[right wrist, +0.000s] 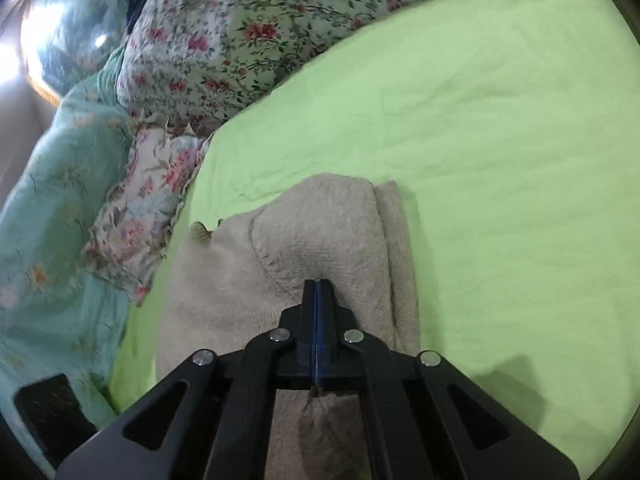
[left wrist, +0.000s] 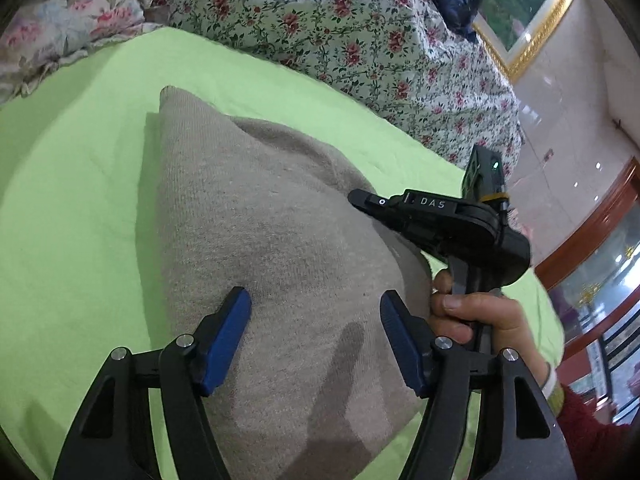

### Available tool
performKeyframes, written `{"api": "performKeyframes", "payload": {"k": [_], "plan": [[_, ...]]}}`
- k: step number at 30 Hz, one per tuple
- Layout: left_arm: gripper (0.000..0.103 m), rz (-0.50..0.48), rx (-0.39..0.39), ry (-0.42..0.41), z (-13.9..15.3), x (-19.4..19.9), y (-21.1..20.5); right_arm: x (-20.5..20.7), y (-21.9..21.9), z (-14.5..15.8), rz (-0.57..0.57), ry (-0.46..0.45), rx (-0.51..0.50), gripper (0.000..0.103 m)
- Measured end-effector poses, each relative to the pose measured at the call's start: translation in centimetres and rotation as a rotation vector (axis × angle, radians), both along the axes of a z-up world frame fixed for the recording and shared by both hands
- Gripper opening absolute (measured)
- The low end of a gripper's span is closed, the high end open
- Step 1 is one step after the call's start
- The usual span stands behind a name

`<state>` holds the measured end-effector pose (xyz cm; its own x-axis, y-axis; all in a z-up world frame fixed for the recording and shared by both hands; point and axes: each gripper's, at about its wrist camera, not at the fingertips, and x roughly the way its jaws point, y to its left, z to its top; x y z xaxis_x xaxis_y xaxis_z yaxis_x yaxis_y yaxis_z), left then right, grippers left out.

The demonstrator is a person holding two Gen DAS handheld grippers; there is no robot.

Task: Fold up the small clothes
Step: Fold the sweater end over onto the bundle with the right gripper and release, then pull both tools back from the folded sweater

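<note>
Lying folded on the green sheet (left wrist: 80, 200): the beige knit garment (left wrist: 260, 240), long edge running away from the left wrist camera, far corner pointing toward the floral quilt (left wrist: 320, 20).

Hovering over the near half of the garment: the left claw (left wrist: 316, 312), blue pads (left wrist: 228, 340) spread wide apart, nothing between them. Casting finger shadows onto the knit just below the pads.

Sitting at the garment's right edge as seen from the left wrist: the right claw (left wrist: 360, 198), black body marked "DAS", tip touching or pressing into the fabric. Gripping its handle: the person's right hand (left wrist: 480, 316), just beside the left claw's right finger.

Showing the same from the right wrist camera: the right claw (right wrist: 317, 286) with fingers pressed together, only a thin blue line between them, tip dimpling the garment (right wrist: 320, 220). Pinching a fold of knit further back between the closed fingers, by the look of the fabric bunching under the claw body. Not fully resolving how much cloth is caught at the very tip.

Showing a rolled or doubled edge along the garment's side nearest the open green sheet (right wrist: 500, 140).

Bordering the sheet beyond the garment: the floral quilt (right wrist: 240, 20), plus a frilled floral pillow (right wrist: 140, 220) and a teal cover (right wrist: 52, 240) off the garment's left side.
</note>
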<state>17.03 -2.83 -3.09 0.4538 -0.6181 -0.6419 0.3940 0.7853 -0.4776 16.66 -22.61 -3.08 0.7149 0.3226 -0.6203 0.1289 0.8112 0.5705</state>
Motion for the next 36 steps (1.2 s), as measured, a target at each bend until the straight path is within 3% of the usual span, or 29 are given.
{"api": "performKeyframes", "payload": {"k": [5,11,14,16,18,22,31,36], "plan": [[0.068,-0.011,0.018,-0.022,0.8,-1.8,0.9,-2.2,0.9,1.7,0.000,-0.001,-0.018,0.003],[0.067,-0.073,-0.003,-0.043,1.7,-6.7,2.2,-9.2,3.3,3.7,0.071,-0.042,-0.074,0.004],[0.067,-0.095,0.061,-0.027,0.4,-8.5,1.8,-12.7,4.7,2.9,0.120,-0.021,-0.113,0.005],[0.067,-0.082,0.111,-0.003,-1.2,-9.1,1.7,-14.4,5.1,1.0,0.123,0.052,-0.200,0.008],[0.066,-0.074,0.119,0.008,-2.0,-9.5,1.8,-15.3,4.7,-0.7,0.099,0.083,-0.272,0.007],[0.068,-0.050,0.139,0.000,-1.9,-9.9,1.3,-15.9,3.2,-1.1,0.076,0.049,-0.211,0.007],[0.070,-0.004,0.201,-0.023,-1.0,-11.2,0.9,-16.4,3.5,-0.6,0.073,0.051,-0.250,0.008],[0.080,0.061,0.224,-0.005,-0.4,-11.8,2.4,-17.4,3.3,-0.2,0.048,0.076,-0.251,0.008]]}}
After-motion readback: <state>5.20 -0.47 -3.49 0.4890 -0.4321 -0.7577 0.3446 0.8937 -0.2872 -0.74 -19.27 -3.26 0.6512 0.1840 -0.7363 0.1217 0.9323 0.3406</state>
